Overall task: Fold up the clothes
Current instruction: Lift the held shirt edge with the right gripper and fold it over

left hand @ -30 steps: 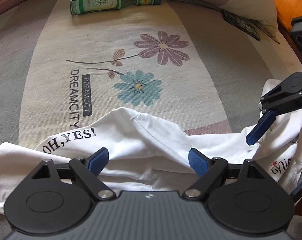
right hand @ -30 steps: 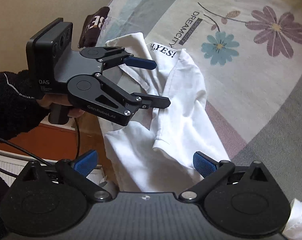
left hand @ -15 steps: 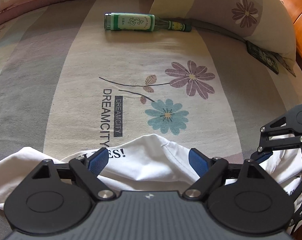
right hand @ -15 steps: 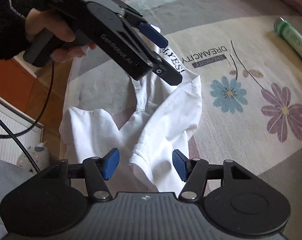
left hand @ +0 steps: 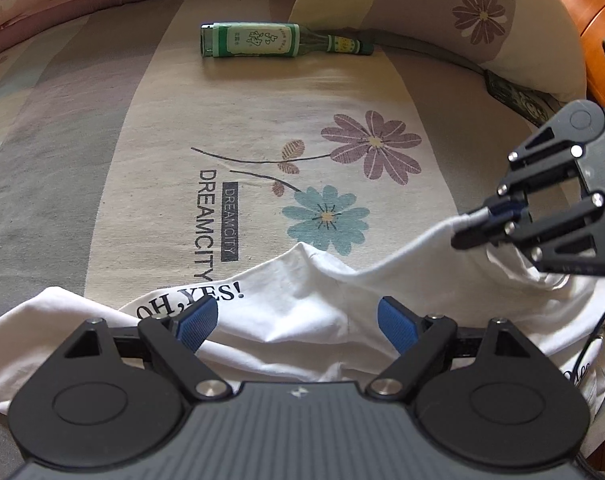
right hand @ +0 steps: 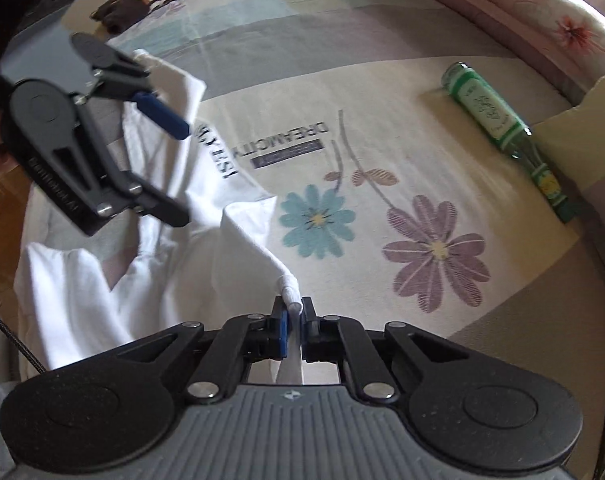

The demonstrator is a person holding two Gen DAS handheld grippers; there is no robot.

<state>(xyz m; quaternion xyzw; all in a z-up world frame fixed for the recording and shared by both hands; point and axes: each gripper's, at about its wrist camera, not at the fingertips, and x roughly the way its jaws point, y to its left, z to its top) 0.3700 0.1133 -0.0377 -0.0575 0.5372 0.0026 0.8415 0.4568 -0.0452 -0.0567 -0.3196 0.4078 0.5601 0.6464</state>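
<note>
white shirt (left hand: 302, 320) lies crumpled across the lower part of the left wrist frame, on a flowered bedsheet (left hand: 262, 120). right gripper (right hand: 293, 312), lower centre of its own frame, is clamped tight on a bunched edge of the shirt. left gripper (left hand: 298, 320) stands wide apart above the cloth, gripping nothing. a green bottle (left hand: 278, 40) lies at upper centre.

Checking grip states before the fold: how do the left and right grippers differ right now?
The left gripper is open, nothing between its pads, poised over the white shirt near its "OH,YES!" print. The right gripper is shut on a bunched edge of the shirt, pulling that cloth taut above the bedsheet. Both are black with blue pads.
</note>
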